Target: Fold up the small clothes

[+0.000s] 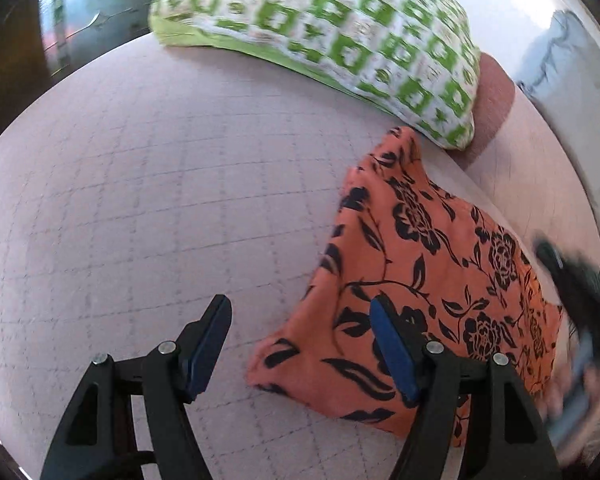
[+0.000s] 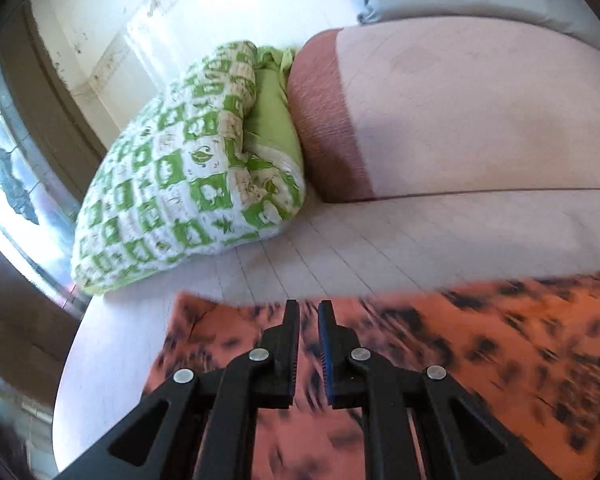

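Observation:
An orange garment with a black flower print (image 1: 428, 280) lies on the pale pink checked bedsheet (image 1: 160, 184), at the right of the left wrist view. My left gripper (image 1: 300, 320) is open and empty above the sheet; its right finger (image 1: 392, 348) is over the garment's left part. The right gripper shows as a dark blur at the garment's right edge (image 1: 580, 280). In the right wrist view my right gripper (image 2: 309, 312) hovers over the blurred orange garment (image 2: 480, 352), jaws a narrow gap apart, with nothing between them.
A green and white checked pillow (image 1: 340, 36) lies behind the garment, also in the right wrist view (image 2: 180, 184). A pink and rust bolster (image 2: 440, 120) lies beside it. A wall and window (image 2: 4, 160) are on the left.

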{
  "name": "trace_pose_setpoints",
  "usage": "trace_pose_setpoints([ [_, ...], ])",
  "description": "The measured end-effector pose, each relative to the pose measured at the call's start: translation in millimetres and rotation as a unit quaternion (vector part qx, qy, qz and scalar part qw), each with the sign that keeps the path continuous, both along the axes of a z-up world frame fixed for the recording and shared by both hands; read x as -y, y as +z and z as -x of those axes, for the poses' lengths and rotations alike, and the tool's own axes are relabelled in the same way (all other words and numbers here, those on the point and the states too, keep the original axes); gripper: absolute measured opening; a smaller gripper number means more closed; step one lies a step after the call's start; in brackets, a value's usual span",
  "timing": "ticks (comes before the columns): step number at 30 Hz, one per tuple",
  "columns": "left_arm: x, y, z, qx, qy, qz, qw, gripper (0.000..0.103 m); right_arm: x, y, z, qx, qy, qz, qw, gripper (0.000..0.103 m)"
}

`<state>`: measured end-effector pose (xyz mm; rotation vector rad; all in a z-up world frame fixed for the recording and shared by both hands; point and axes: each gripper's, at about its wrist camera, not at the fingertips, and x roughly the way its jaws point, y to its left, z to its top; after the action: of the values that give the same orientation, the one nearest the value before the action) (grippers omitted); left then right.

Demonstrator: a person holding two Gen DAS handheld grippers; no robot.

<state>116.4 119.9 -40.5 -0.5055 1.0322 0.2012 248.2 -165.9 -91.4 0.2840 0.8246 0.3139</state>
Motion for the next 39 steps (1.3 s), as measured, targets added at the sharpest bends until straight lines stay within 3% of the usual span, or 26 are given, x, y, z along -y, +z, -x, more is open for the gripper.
trace_pose_setpoints([
  [6,1,12,29,0.010,0.019,-0.033,0.9992,0.072,69,14,111,-0.011,-0.007,-0.041,0.999,0.013],
  [9,11,5,46,-0.006,0.019,-0.019,0.9996,0.072,107,10,166,-0.030,-0.034,-0.081,0.996,0.013],
  [13,37,-14,52,-0.045,-0.019,0.040,0.9980,0.072,129,-17,211,-0.060,-0.069,-0.137,0.986,0.012],
  [17,46,-31,46,-0.053,-0.032,0.137,0.9886,0.072,140,-54,210,-0.114,-0.104,-0.188,0.970,0.012],
  [20,45,-35,37,-0.047,-0.025,0.154,0.9866,0.072,153,-74,207,-0.138,-0.124,-0.220,0.958,0.013],
  [23,41,-35,25,-0.025,-0.018,0.171,0.9848,0.072,164,-82,198,-0.138,-0.145,-0.249,0.948,0.028],
  [25,38,-40,16,-0.026,-0.011,0.183,0.9827,0.072,171,-91,193,-0.143,-0.159,-0.281,0.935,0.083],
  [26,37,-41,14,-0.020,-0.007,0.187,0.9822,0.072,172,-95,191,-0.138,-0.163,-0.307,0.927,0.086],
  [29,36,-41,8,-0.004,-0.007,0.194,0.9810,0.071,172,-93,186,-0.128,-0.162,-0.300,0.931,0.087],
  [30,35,-41,8,-0.001,-0.004,0.196,0.9807,0.065,175,-94,186,-0.125,-0.168,-0.308,0.928,0.087],
  [31,34,-42,9,0.001,0.003,0.195,0.9809,0.053,178,-95,189,-0.124,-0.172,-0.322,0.923,0.087],
  [33,31,-42,17,0.002,0.009,0.189,0.9819,0.045,184,-95,199,-0.122,-0.187,-0.340,0.913,0.086],
  [35,32,-43,22,0.003,0.008,0.191,0.9816,0.044,192,-95,217,-0.132,-0.225,-0.334,0.906,0.086],
  [37,34,-43,22,0.001,0.008,0.187,0.9824,0.044,197,-93,227,-0.127,-0.259,-0.310,0.906,0.085],
  [38,35,-44,20,-0.001,0.011,0.185,0.9827,0.046,197,-92,224,-0.125,-0.263,-0.299,0.909,0.085],
  [39,34,-45,20,0.001,0.016,0.192,0.9812,0.056,196,-91,217,-0.123,-0.263,-0.284,0.914,0.086],
])
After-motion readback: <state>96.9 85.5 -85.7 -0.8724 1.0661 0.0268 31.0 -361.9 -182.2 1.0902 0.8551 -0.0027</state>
